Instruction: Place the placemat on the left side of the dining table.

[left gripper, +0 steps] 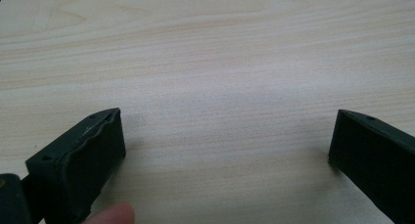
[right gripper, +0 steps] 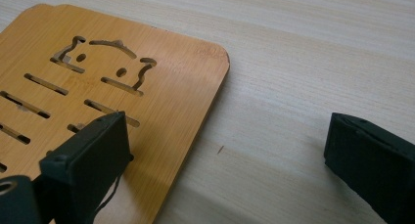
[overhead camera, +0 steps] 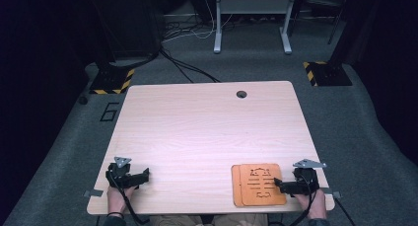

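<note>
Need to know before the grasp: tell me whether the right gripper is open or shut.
Open. The right gripper has its jaws spread wide, one over the wooden board, the other over bare table.

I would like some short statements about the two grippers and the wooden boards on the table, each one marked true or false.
1. The right gripper is beside the wooden boards, with one jaw above the top board. True.
2. The left gripper is shut on a board. False: its jaws stand wide apart over the bare table.
3. The top board has slots and an animal-like outline cut through it. True.
4. The boards lie at the far edge of the table, next to the round hole. False: they lie at the near edge, on the person's right.
5. The right gripper is open. True.
</note>
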Motion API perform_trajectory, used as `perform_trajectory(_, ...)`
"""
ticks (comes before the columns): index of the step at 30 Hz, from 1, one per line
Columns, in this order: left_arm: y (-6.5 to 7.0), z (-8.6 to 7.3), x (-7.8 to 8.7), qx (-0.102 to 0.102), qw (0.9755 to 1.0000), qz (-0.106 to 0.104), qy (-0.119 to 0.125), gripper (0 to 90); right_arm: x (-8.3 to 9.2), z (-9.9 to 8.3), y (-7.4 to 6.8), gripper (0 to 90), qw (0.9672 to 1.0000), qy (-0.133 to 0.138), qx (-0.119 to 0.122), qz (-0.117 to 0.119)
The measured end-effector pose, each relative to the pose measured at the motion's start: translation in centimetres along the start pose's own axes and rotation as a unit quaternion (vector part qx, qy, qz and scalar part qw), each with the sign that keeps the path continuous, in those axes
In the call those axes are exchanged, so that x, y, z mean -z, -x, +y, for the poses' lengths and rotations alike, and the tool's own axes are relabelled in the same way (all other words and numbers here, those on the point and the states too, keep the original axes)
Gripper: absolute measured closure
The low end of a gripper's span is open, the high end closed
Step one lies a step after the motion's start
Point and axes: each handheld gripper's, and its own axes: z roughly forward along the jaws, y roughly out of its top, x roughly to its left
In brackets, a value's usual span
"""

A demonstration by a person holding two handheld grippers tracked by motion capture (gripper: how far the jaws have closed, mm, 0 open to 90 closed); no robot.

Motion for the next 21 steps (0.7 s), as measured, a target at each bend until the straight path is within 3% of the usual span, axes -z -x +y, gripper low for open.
perform_trajectory(21, 0.04, -0.02, 0.01, 0.002, 1.0, 0.002, 0.001, 0.0, 0.05, -0.33, 0.3, 2.5, 0.9999, 0.012, 0.002, -0.002)
